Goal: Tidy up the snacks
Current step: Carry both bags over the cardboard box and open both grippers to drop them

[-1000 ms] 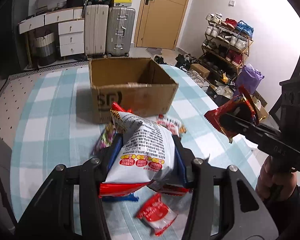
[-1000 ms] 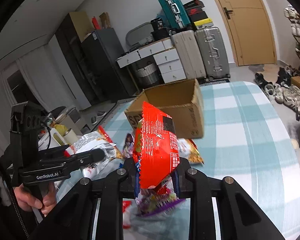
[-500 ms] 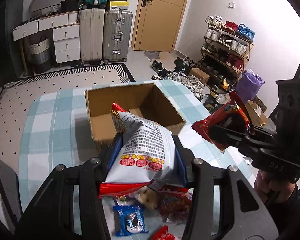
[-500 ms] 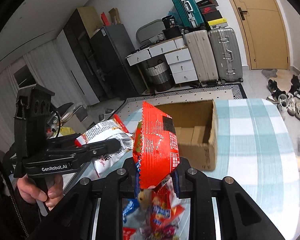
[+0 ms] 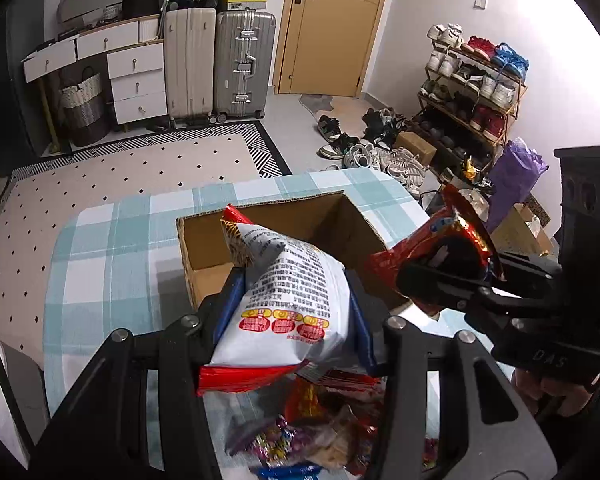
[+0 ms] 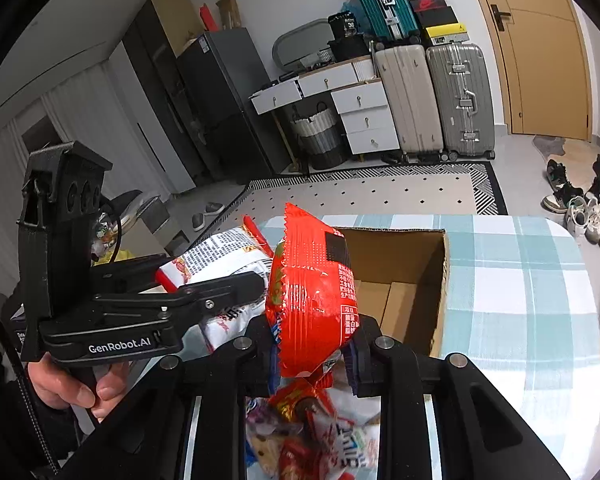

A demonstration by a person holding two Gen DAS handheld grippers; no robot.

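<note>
My left gripper point(image 5: 296, 280) is shut on a white and red snack bag point(image 5: 296, 300) and holds it in the air over the near edge of the open cardboard box point(image 5: 204, 268). My right gripper point(image 6: 312, 320) is shut on a red snack bag point(image 6: 312, 292), held up just left of the box point(image 6: 436, 292). The right gripper with its red bag also shows in the left wrist view point(image 5: 432, 260). The left gripper with its white bag shows in the right wrist view point(image 6: 220, 264). The box looks empty inside.
A pile of several loose snack packets point(image 5: 312, 432) lies on the checked tablecloth point(image 5: 100, 272) below both grippers, also in the right wrist view point(image 6: 312, 432). Beyond the table are a rug, suitcases, drawers and a shoe rack.
Both grippers have risen and moved forward with their bags toward the box. The box now lies lower in both views, with its inside showing.
</note>
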